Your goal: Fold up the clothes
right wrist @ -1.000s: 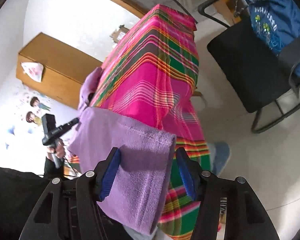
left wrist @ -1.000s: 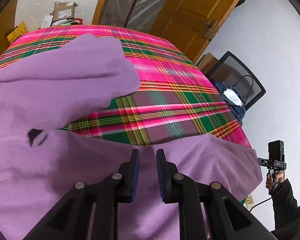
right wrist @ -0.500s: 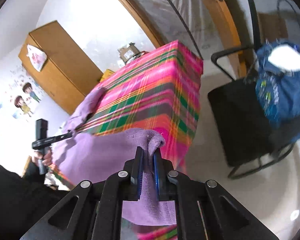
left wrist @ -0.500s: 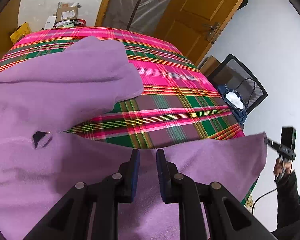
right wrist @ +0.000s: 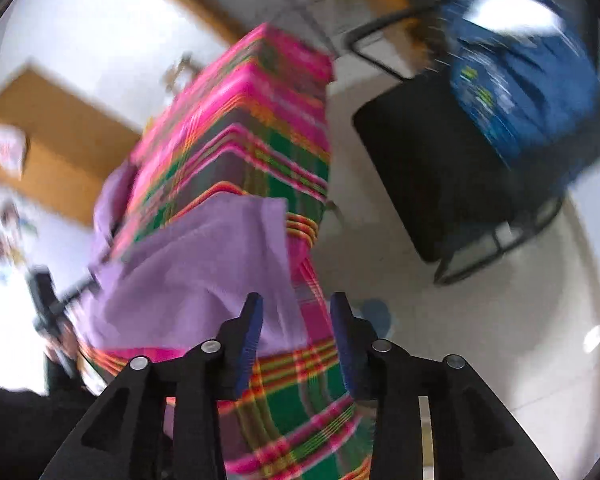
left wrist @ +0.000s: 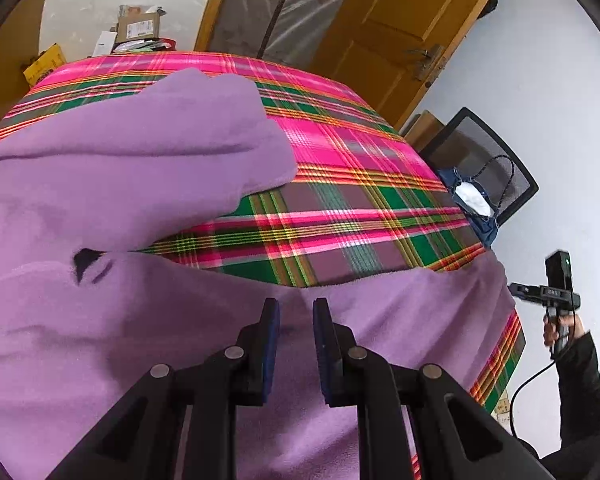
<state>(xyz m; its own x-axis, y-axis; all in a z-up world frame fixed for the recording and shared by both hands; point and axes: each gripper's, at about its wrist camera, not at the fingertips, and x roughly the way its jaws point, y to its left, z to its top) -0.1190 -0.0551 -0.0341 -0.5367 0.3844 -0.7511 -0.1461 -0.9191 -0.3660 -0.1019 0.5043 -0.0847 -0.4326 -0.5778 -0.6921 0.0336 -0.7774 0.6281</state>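
Note:
A purple fleece garment (left wrist: 120, 184) lies across the plaid-covered table (left wrist: 340, 208). Its near part hangs over the front edge toward me. My left gripper (left wrist: 294, 320) sits on that near part just behind the hem, with a fold of the fleece between its narrowly parted pads. In the blurred right wrist view, the garment's corner (right wrist: 228, 248) drapes over the table's corner. My right gripper (right wrist: 296, 320) is beside it, jaws opening. Only the left pad (right wrist: 252, 320) is close to the cloth; nothing is pinched.
A black mesh chair (left wrist: 484, 160) with a blue bag (right wrist: 520, 92) stands right of the table. A wooden door (left wrist: 388, 32) and boxes (left wrist: 138, 28) are behind it. A hand (left wrist: 560, 328) in a dark sleeve holds the right tool off the table's right corner. Pale floor (right wrist: 480, 340) lies below.
The right gripper shut on the garment's corner and lifted it, then let go and pulled back. The corner now hangs over the table's edge. The left gripper has not moved.

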